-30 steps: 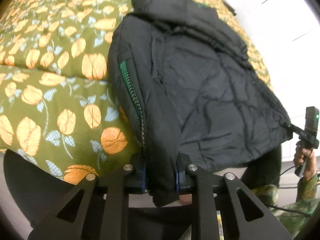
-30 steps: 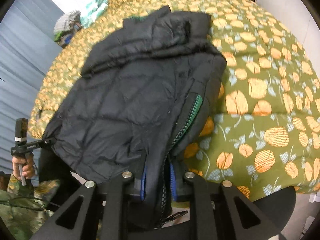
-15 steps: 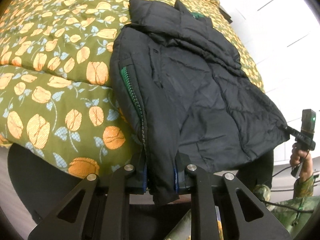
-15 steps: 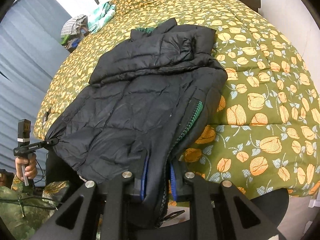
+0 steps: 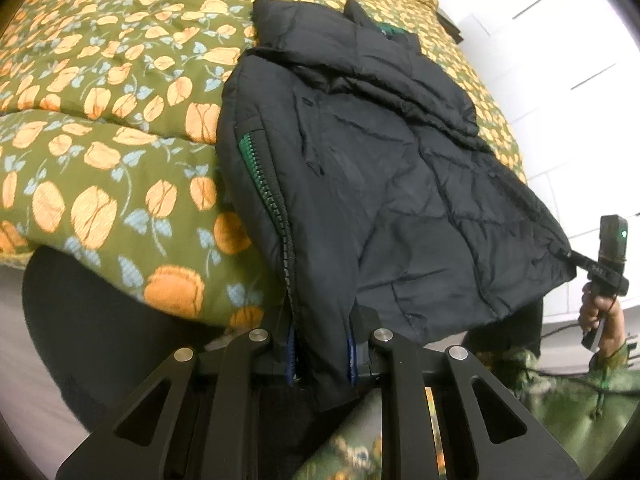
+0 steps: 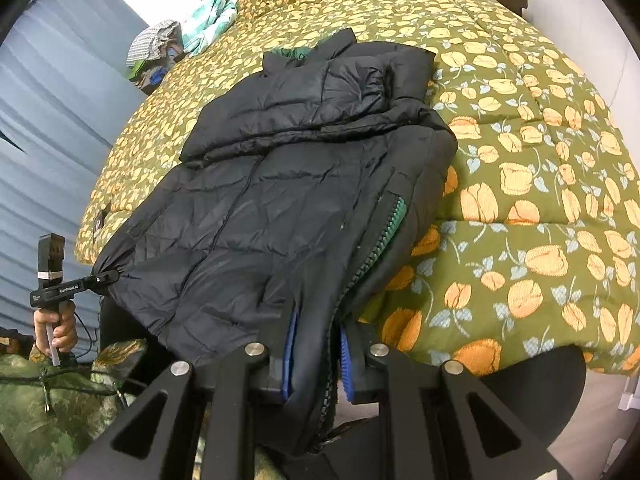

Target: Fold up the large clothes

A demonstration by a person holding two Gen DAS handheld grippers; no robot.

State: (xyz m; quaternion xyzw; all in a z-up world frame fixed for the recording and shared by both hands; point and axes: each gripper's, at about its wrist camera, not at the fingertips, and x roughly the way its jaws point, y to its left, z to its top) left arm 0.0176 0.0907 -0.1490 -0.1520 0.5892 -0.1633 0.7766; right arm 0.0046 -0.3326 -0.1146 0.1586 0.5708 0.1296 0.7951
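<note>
A black puffer jacket (image 5: 380, 152) with a green-edged zipper lies on a flowered bed, its hem hanging off the near edge; it also shows in the right wrist view (image 6: 288, 184). My left gripper (image 5: 320, 352) is shut on one bottom hem corner. My right gripper (image 6: 316, 352) is shut on the other bottom hem corner, by the zipper. Each gripper shows in the other's view, pinching the hem: the right gripper (image 5: 576, 258) at the far right, the left gripper (image 6: 100, 278) at the far left. The sleeves are folded across the jacket's upper part.
The bed carries an olive quilt (image 6: 540, 160) with orange flowers. A pile of clothes (image 6: 180, 44) lies at the far corner by a blue curtain (image 6: 52, 128). A white wall (image 5: 560, 60) is beyond the bed. Camouflage trousers (image 6: 48, 408) are below.
Both grippers have risen and pulled back slightly with the hem, showing more of the bed and stretching the jacket's lower edge between them. The grips are unchanged.
</note>
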